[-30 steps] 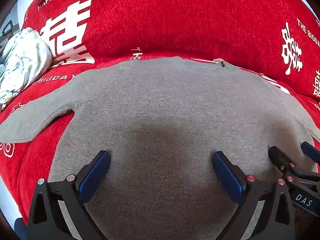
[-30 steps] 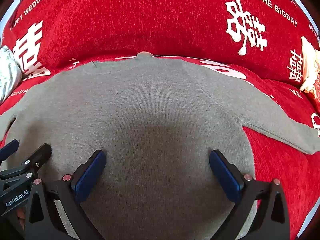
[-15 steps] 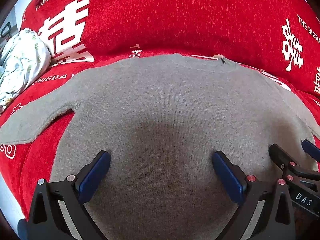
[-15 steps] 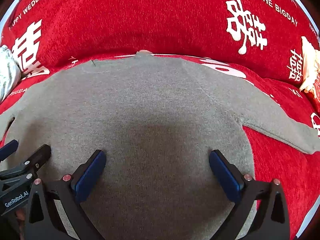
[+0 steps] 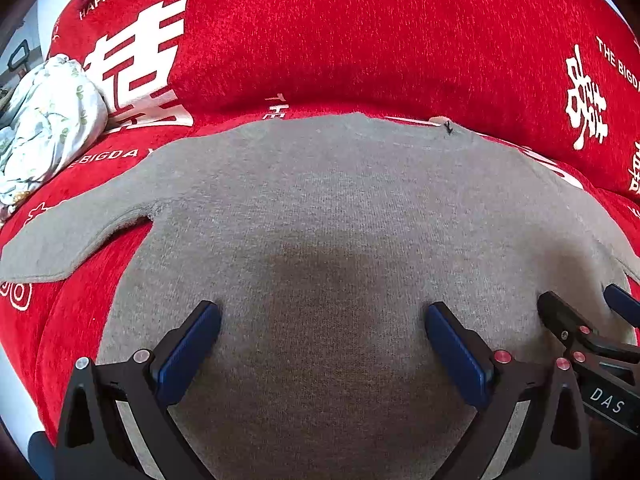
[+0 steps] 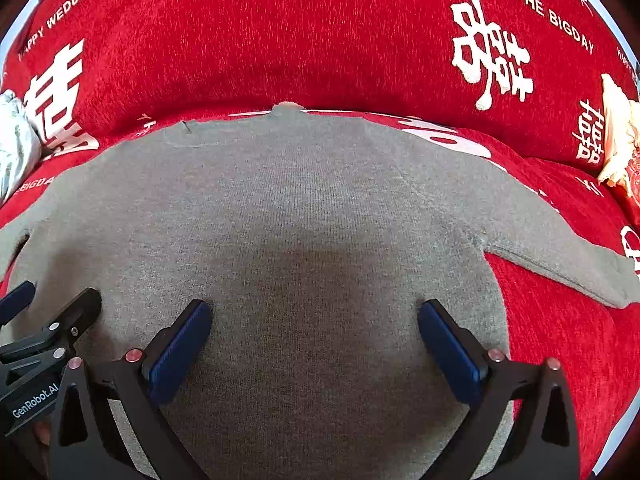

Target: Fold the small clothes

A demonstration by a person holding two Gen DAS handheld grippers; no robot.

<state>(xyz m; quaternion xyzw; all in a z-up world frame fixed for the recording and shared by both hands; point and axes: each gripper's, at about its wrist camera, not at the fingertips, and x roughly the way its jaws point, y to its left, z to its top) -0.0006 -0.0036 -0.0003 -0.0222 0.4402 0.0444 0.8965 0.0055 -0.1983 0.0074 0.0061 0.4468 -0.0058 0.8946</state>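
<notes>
We see the grey sweater (image 5: 340, 208) spread flat on the red sofa (image 5: 360, 40), sleeves out, nothing folded yet. Left hand-held gripper (image 5: 322, 344) and right hand-held gripper (image 6: 314, 340) both released over its hem; every fold remains.

Sweater (image 5: 340, 216) is showing plain grey knit, no print. Sofa cover (image 5: 360, 40) is showing deep red with white Chinese characters and white English lettering. Bundled cloth (image 5: 44, 120) at far left is showing white with a small green leaf print. Both grippers are showing black frames, blue pads (image 6: 180, 352) and red-capped screws.
</notes>
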